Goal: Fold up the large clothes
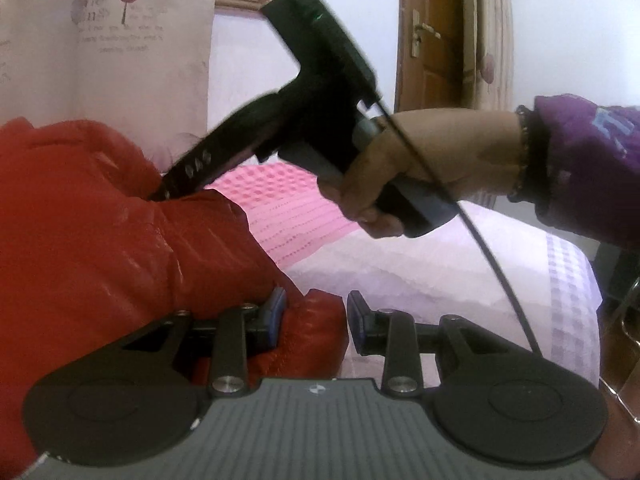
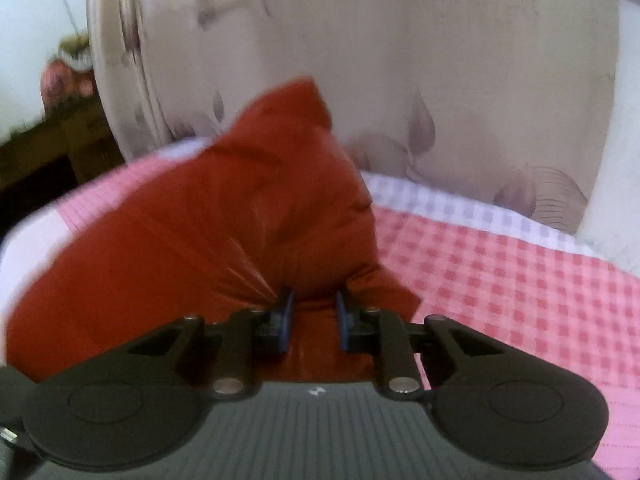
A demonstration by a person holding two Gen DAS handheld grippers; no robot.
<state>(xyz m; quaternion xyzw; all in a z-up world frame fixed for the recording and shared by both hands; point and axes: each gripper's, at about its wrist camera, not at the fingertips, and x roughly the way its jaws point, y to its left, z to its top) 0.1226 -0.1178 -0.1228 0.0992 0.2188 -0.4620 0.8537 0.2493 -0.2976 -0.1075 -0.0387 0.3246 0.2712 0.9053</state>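
Bunching red jacket [image 2: 224, 216] between right gripper [image 2: 313, 316] fingers [image 2: 285, 320]

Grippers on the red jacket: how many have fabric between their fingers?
2. The left gripper has a red jacket fold between its parted fingers, low in the left wrist view. The right gripper pinches bunched fabric; in the left wrist view its tip is buried in the jacket.

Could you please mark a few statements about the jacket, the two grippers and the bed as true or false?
1. The red jacket lies on a checked bedspread. True.
2. The left gripper has jacket fabric between its fingers. True.
3. The right gripper points at bare bedspread, clear of the jacket. False: jacket fabric sits between its fingers.
4. The door is blue metal. False: it is brown wood.
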